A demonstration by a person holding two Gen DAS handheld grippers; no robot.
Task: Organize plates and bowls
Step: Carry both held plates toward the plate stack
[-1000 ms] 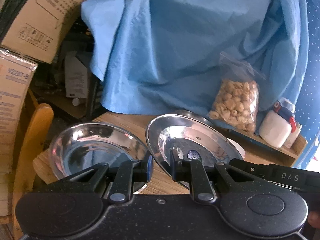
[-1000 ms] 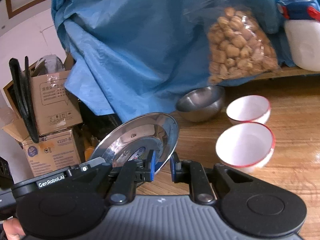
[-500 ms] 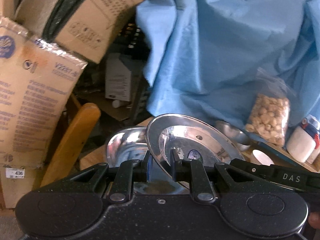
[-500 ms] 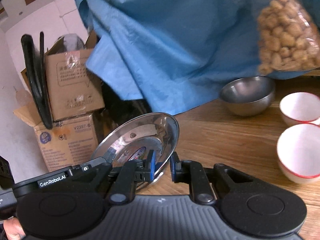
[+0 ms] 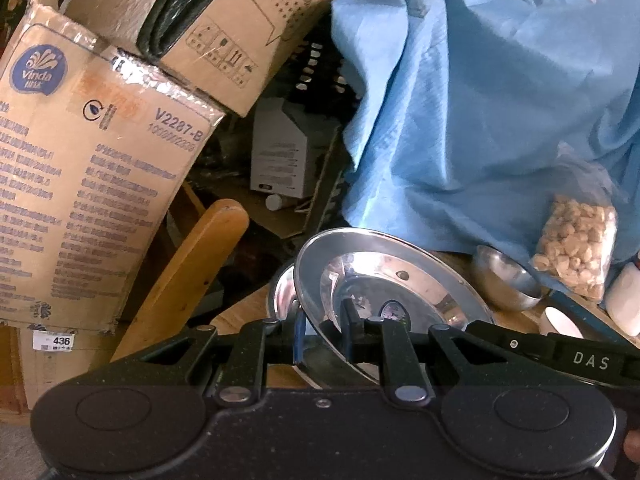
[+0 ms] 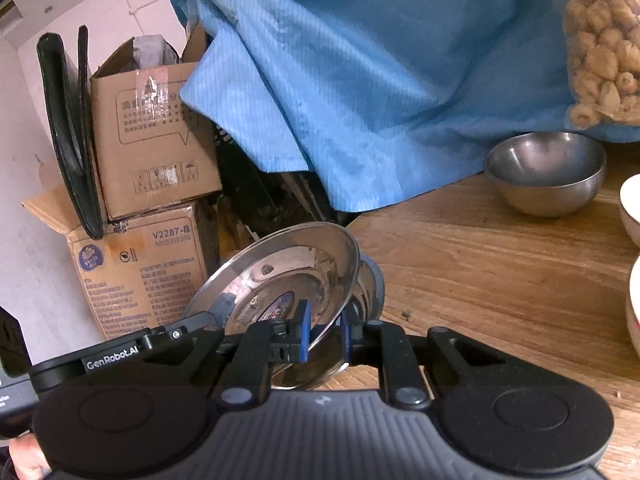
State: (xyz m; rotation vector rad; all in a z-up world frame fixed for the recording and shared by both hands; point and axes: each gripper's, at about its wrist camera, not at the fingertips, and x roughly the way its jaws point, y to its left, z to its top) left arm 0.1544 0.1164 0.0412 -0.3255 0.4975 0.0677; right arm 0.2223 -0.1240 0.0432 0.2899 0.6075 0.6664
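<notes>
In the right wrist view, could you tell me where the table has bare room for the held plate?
Bare wood table lies open between the held steel plate, the steel bowl behind and the white bowls at right. The right edge is crowded.

The plate (image 6: 288,268) was shiny silver, the cloth (image 6: 380,80) plain blue, the counter (image 6: 500,272) grained brown, the boxes (image 5: 92,184) tan.

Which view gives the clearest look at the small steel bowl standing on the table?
The right wrist view: the steel bowl stands whole and unobstructed on the wooden table, its rim and inside visible. In the left wrist view the steel bowl is smaller and sits far right, behind the held steel plate.
</notes>
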